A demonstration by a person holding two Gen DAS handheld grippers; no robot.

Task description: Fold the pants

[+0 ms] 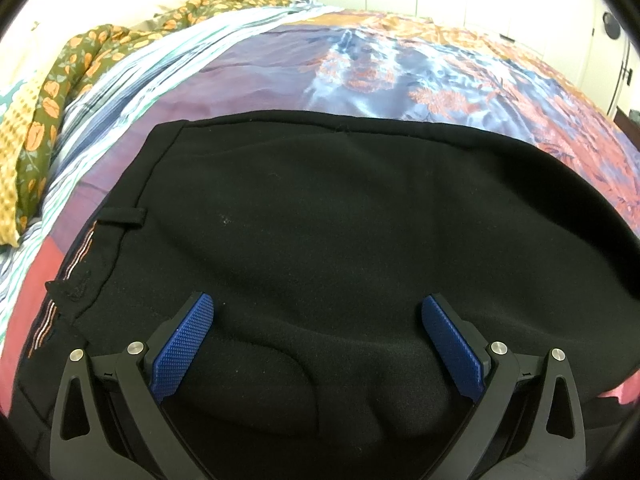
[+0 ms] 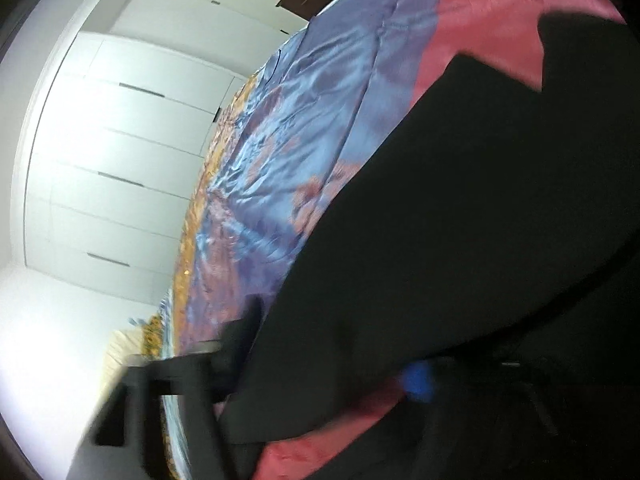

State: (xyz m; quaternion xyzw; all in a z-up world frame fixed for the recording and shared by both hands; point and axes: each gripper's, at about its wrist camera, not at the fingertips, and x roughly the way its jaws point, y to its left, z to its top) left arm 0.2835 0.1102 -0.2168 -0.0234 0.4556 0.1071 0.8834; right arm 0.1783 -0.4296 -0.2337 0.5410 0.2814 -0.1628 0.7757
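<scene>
Left wrist view: black pants [image 1: 340, 240] lie flat on a bed's satin floral bedspread [image 1: 400, 68]; striped sheet [image 1: 132, 80] and leaf-print cloth [image 1: 60, 80] at far left. Left gripper [image 1: 318, 320] jaws wide apart above the fabric.

Right wrist view: blurred, tilted. White cupboard doors [image 2: 120, 160] beyond the bed. Right gripper [image 2: 328, 364] mostly hidden by pants; jaw state cannot be told.

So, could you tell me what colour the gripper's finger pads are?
Blue, textured pads, clearest in the left wrist view.
</scene>
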